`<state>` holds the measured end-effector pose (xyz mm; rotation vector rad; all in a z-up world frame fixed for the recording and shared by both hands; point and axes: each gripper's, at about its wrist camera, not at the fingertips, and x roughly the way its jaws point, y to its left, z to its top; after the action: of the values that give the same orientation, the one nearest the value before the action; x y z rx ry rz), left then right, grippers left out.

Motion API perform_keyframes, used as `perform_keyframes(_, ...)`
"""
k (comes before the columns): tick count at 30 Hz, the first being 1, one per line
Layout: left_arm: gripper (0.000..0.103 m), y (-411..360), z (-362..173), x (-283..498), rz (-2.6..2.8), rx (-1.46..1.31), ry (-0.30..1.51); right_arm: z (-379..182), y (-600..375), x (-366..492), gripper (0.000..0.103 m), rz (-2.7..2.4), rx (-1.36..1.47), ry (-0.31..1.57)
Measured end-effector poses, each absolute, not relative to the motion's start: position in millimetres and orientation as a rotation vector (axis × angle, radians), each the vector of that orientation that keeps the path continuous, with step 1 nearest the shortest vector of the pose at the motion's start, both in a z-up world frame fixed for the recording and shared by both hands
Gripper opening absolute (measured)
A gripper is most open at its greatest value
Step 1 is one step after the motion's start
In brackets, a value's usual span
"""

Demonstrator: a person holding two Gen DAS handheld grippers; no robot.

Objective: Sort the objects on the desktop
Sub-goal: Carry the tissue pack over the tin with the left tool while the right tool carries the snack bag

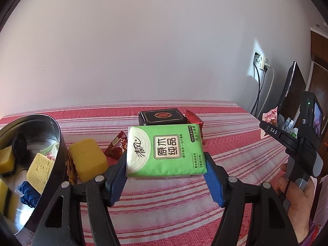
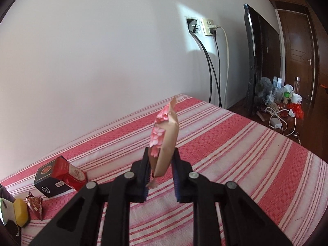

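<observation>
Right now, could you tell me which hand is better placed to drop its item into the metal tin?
Left, probably. Its tool holds the green tissue pack right beside the metal tin. The right tool, gripping a pink snack packet, sits farther away.

— Where was free room on the red-and-white striped cloth (image 2: 235,153)?

— The whole right part was bare. On the left, the round metal tin (image 1: 59,143), the yellow cake block (image 1: 88,158), the dark red candy wrapper (image 1: 115,145) and the black carton box (image 1: 163,116) stood close together and blocked the way.
</observation>
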<state>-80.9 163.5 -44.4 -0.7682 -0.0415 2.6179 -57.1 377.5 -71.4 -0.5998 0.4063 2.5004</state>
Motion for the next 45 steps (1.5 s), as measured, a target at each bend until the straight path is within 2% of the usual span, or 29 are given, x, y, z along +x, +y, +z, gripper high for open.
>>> perform_keyframes(14, 0.070, 168, -44, -77, 2.676, -0.729, 0.023, -57, 320, -27, 0.018, 2.666, -0.518, 0.449)
perform_keyframes(32, 0.070, 141, -36, -61, 2.786, -0.635, 0.058, -50, 219, 20, 0.019, 2.918, -0.403, 0.319)
perform_keyframes(45, 0.070, 112, -40, -50, 2.809, -0.628, 0.018, -51, 191, 31, 0.020, 2.949, -0.388, 0.286)
